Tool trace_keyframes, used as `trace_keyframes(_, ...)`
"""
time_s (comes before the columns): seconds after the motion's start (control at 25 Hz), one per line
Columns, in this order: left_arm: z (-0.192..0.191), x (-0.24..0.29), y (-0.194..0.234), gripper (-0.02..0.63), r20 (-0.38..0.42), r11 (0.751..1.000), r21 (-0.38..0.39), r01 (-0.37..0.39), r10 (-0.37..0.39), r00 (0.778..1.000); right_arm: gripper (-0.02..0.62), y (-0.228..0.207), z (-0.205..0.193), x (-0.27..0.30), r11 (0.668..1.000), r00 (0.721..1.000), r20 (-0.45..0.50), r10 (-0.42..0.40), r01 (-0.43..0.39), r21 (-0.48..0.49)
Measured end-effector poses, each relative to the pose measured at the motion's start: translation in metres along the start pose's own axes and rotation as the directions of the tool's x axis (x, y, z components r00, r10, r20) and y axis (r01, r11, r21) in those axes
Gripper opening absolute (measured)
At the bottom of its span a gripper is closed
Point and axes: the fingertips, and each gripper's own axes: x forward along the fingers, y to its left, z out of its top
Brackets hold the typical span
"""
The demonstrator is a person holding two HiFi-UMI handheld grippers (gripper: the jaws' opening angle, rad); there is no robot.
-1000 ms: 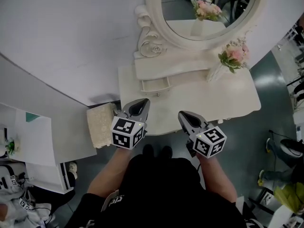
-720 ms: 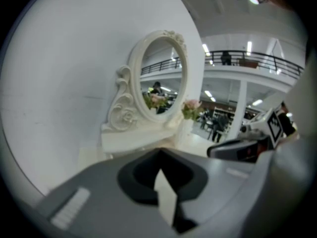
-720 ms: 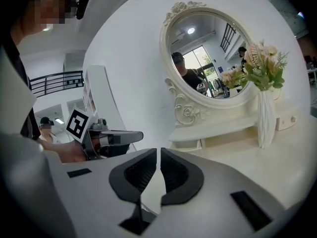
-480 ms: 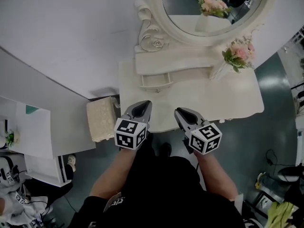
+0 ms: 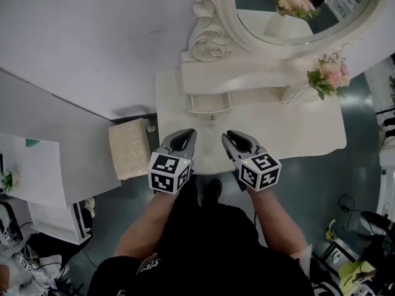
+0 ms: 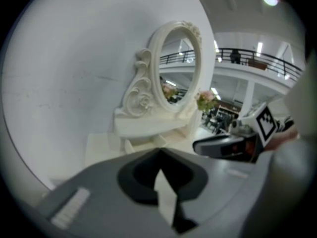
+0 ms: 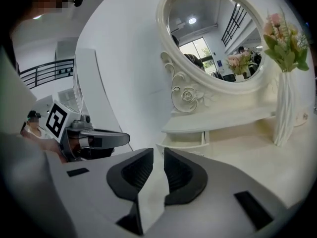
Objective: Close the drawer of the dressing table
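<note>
The white dressing table (image 5: 290,134) stands against the wall, and its small drawer (image 5: 210,106) under the mirror shelf is pulled out a little. That drawer (image 7: 185,142) shows straight ahead in the right gripper view and lower left of the mirror (image 6: 140,144) in the left gripper view. Both grippers hover side by side over the table's front edge, short of the drawer. My left gripper (image 5: 182,135) (image 6: 159,151) is shut and empty. On my right gripper (image 5: 234,138) (image 7: 158,155) the jaws are opening, with nothing between them.
An oval mirror (image 5: 302,8) in a carved frame rises behind the shelf. A vase of pink flowers (image 5: 326,78) stands on the table's right part. A beige padded stool (image 5: 129,148) sits left of the table, beside a white desk (image 5: 37,171).
Both grippers have sunk and drawn closer to the table's front edge. The right gripper's jaws have parted from shut. The view has shifted, so the table sits further right.
</note>
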Motion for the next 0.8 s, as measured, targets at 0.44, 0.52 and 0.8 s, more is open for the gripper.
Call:
trace_keyframes(0.44, -0.002, 0.017, 0.021, 0.009, -0.028, 1.0, -0.013, 0.019, -0.019, 0.999, 0.089, -0.03, -0.021, 0.06, 0.999, 0.995, -0.088, -0.046, 0.048, 0.014)
trace_keyframes(0.52, -0.003, 0.017, 0.024, 0.009, -0.034, 1.0, -0.018, 0.016, -0.016, 0.999, 0.098, -0.038, -0.025, 0.069, 0.998, 0.993, -0.102, -0.064, 0.066, 0.014)
trace_keyframes(0.8, -0.004, 0.021, 0.029, 0.009, -0.045, 0.999, -0.034, 0.011, -0.013, 0.999, 0.129, -0.048, -0.04, 0.092, 0.996, 0.985, -0.157, -0.075, 0.08, 0.028)
